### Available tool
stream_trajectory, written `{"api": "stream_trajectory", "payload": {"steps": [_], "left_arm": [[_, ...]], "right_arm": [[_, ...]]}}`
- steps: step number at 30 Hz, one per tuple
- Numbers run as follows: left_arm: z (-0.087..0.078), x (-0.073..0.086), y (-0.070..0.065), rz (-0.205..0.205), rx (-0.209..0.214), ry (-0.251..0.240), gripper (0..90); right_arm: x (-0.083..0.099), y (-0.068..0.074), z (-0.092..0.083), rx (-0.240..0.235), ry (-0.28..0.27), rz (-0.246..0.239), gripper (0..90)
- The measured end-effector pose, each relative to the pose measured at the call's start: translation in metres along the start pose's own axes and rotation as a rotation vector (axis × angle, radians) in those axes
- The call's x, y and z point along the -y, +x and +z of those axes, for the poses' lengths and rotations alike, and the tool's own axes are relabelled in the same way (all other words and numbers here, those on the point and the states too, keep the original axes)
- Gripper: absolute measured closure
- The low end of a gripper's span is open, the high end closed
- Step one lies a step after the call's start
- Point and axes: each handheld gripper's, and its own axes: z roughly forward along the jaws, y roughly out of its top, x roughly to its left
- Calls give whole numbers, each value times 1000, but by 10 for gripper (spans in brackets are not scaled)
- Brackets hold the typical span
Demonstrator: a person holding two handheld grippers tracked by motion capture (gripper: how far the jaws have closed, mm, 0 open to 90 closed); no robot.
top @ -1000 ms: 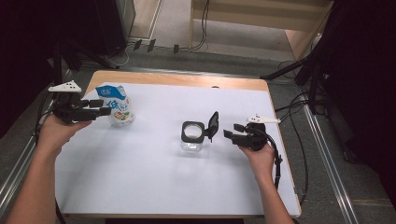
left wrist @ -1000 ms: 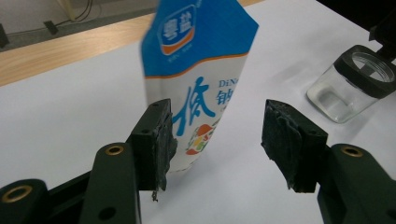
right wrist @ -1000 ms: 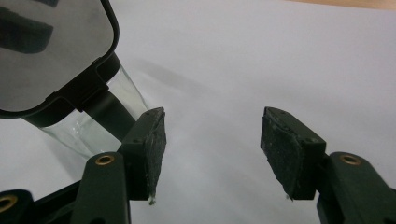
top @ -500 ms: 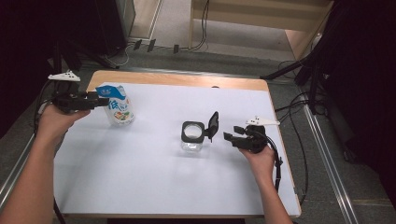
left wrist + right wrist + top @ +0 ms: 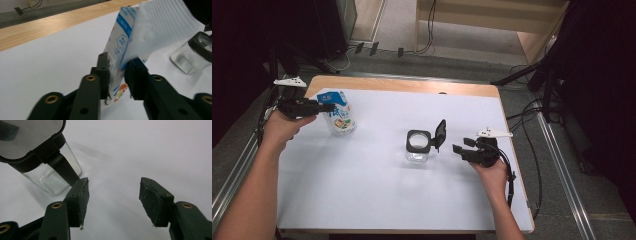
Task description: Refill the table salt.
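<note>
The white-and-blue printed plastic pouch (image 5: 339, 111) stands upright near the far left corner of the white table (image 5: 377, 200), and the left gripper (image 5: 323, 107) has just been closing its 2 black jaws on the pouch's upper side edge; in the left gripper view the pads press the film of the pouch (image 5: 130, 37) from both sides, so the hold looks made. I judge the pouch light and soft: a thin film that creases and sags, slick enough to slide out of a shallow pinch. The flat seam along the edge seems the best place to hold it, deep between the pads, since the bulging lower body would only squash. The clear square glass jar (image 5: 418, 148) with its black hinged lid (image 5: 440, 134) flipped open stands mid-table, well apart from the pouch; it looks stiff, heavier and breakable. The right gripper (image 5: 460, 150) rests just beside the jar with its jaws apart, clamping nothing.
</note>
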Motion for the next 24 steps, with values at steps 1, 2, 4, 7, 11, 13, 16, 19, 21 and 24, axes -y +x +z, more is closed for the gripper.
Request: {"api": "stream_trajectory", "payload": {"steps": [1,2,4,7,11,13,16,19,21,24], "left_arm": [[0,0,0,-6,6,1,793],[0,0,-1,-3,5,4,812],[0,-1,-2,1,1,9,859],[1,-2,-6,-15,-1,21,882],[1,-6,-16,6,-17,17,897],[2,-9,-21,14,-14,16,900],[3,-13,-27,13,-9,25,900],[2,-16,-36,16,-5,28,900],[1,-17,-40,-7,1,6,900],[0,-20,-47,-16,14,-1,900]], "right_arm": [[0,0,0,-1,1,3,420],[0,0,0,-3,1,5,420],[0,0,0,-4,-2,2,420],[0,0,1,-6,-2,1,424],[0,0,1,-6,0,-2,426],[-1,0,2,-7,-2,-3,426],[-1,0,2,-6,-2,-7,426],[-1,1,2,-7,-4,-5,426],[-2,1,1,-8,-5,-2,426],[-2,2,0,-7,-2,2,431]]}}
